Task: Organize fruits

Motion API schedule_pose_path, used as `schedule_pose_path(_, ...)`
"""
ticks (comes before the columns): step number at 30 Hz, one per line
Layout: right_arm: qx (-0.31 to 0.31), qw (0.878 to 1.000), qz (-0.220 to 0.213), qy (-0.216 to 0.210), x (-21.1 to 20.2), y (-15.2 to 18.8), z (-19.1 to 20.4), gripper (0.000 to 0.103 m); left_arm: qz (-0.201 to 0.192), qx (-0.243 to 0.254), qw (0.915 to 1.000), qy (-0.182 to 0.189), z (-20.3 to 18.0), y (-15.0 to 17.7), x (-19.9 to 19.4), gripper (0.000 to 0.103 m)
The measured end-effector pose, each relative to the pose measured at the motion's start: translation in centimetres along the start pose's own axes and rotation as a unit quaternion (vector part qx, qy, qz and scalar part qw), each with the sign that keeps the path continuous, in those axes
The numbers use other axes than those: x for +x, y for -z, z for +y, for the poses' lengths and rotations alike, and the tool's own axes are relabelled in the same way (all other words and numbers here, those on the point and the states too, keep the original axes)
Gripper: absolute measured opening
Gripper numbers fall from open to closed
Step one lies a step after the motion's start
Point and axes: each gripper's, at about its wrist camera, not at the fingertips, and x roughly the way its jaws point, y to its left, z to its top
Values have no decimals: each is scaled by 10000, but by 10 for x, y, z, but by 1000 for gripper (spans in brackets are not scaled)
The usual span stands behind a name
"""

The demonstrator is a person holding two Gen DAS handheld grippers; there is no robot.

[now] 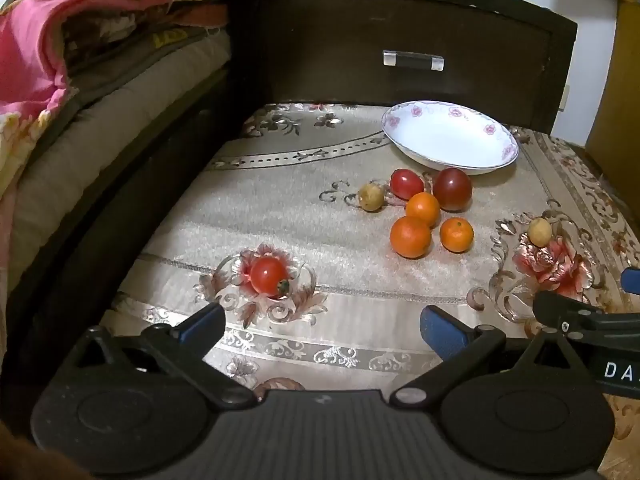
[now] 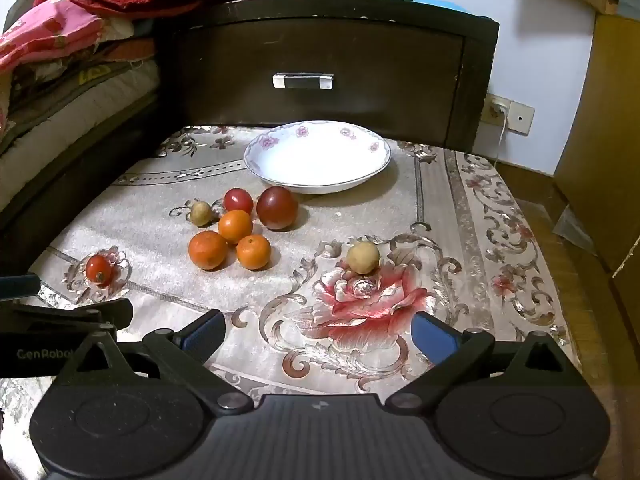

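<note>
While both grippers hang tilted down over the near edge of the table, neither touches any fruit. The left gripper is spread wide with nothing between its blue pads, and a small red tomato lies just beyond them. The right gripper is likewise spread wide and bare, with a pale round fruit lying ahead of it on the cloth's rose pattern. Farther back, three oranges, two more tomatoes and a second pale fruit sit clustered together. Behind them, near the dark drawer front, stands a white flowered plate, holding nothing.
</note>
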Motion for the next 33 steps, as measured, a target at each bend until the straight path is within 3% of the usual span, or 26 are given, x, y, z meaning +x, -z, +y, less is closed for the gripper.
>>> schedule_pose_path(33,-25,9998,162,-131,7,6,3,94,57,142,9998,-116,0,3,5,103)
